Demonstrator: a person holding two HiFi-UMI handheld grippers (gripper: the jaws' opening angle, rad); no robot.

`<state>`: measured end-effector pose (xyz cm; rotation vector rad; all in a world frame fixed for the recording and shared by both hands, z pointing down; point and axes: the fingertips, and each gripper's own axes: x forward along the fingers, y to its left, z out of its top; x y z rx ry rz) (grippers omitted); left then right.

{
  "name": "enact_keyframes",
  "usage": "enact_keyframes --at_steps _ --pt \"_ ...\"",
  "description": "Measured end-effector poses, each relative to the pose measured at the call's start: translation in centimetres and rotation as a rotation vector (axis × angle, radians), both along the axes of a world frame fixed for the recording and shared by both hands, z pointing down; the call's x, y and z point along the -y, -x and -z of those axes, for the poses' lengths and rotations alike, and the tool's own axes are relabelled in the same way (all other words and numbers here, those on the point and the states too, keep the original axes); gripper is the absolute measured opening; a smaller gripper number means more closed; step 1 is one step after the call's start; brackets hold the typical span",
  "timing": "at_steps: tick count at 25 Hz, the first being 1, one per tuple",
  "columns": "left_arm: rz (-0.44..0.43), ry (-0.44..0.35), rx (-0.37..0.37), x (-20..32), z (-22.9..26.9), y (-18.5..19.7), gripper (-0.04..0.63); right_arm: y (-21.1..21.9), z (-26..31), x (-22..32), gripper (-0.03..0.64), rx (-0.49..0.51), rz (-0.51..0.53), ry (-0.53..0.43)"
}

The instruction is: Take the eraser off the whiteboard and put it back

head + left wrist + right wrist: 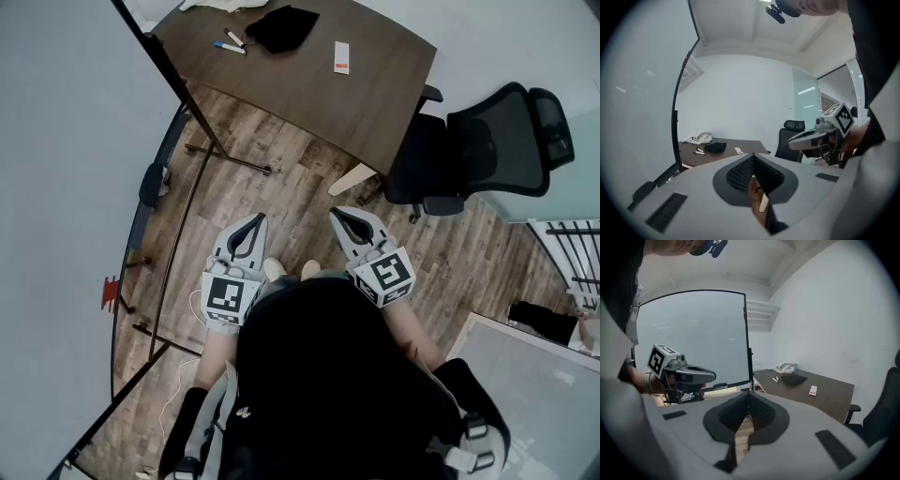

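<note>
Before the pick: we stand by the whiteboard (56,141), eraser (153,184) untouched on its ledge.
Our left gripper (253,219) and right gripper (345,216) hang empty, jaws pressed together; next we must open one and reach left.

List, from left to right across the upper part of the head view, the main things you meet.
whiteboard → markers → black cloth → white card → chair
</note>
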<state>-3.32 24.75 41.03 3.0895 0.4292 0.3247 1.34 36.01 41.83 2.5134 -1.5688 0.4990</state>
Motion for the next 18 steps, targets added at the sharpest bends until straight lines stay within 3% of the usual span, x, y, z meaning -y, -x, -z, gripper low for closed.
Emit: enact_keyframes --at_steps 7,18 --pt "-0.003 0.017 0.003 3.1 -0.7 0.9 0.008 0.9 -0.9 3.2 0.014 0.008 0.002 0.023" --pt "-0.008 0.017 0.041 5.7 -2.2 0.1 0.008 -0.6 -1.2 5.7 0.015 0.037 -0.024 -0.025"
